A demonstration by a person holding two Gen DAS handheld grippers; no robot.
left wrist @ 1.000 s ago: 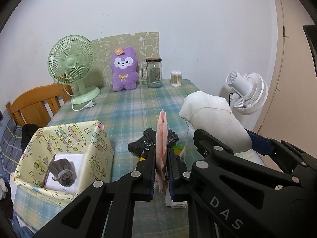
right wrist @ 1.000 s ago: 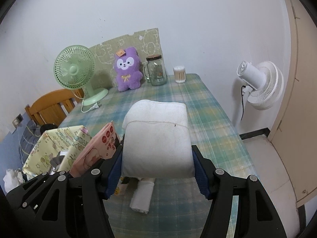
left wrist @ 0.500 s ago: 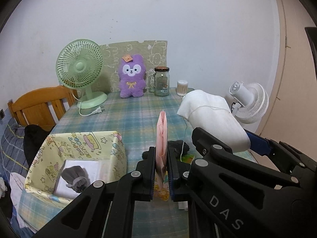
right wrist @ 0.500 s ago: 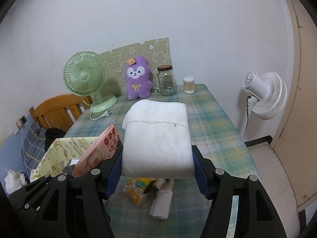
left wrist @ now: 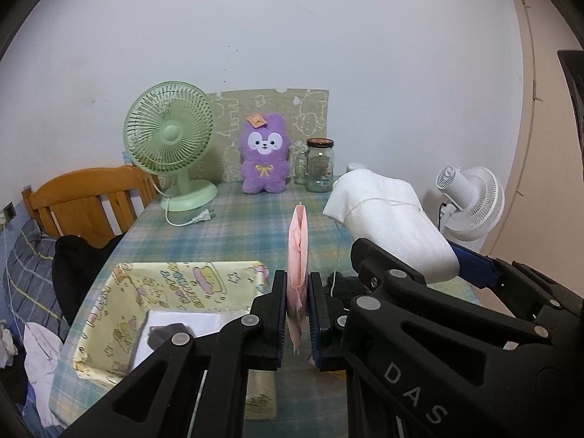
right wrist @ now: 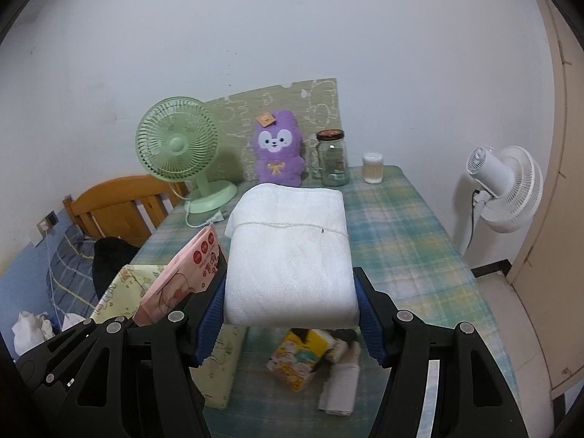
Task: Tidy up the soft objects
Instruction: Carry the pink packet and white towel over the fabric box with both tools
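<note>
My left gripper [left wrist: 297, 292] is shut on a flat pink tissue pack [left wrist: 298, 255], held edge-on above the table; the pack also shows in the right wrist view [right wrist: 186, 277]. My right gripper [right wrist: 290, 292] is shut on a folded white towel [right wrist: 290, 248] tied with string, held high over the table; the towel also shows in the left wrist view [left wrist: 387, 226]. A yellow patterned box [left wrist: 146, 292] sits below and left, holding a white item and a small grey pouch [left wrist: 164, 332]. Below the towel lie a small colourful tissue pack [right wrist: 297, 361], a rolled white cloth [right wrist: 341, 387] and a black item [left wrist: 345, 283].
At the table's far end stand a green fan [left wrist: 171, 146], a purple plush rabbit [left wrist: 263, 160], a glass jar [left wrist: 319, 164] and a cotton-swab cup [right wrist: 373, 168]. A wooden chair [left wrist: 84, 200] stands left. A white fan [right wrist: 507, 186] stands right of the table.
Both grippers have risen and pulled back from the table, still holding the pink pack and the towel. The box and loose items now sit lower in view.
</note>
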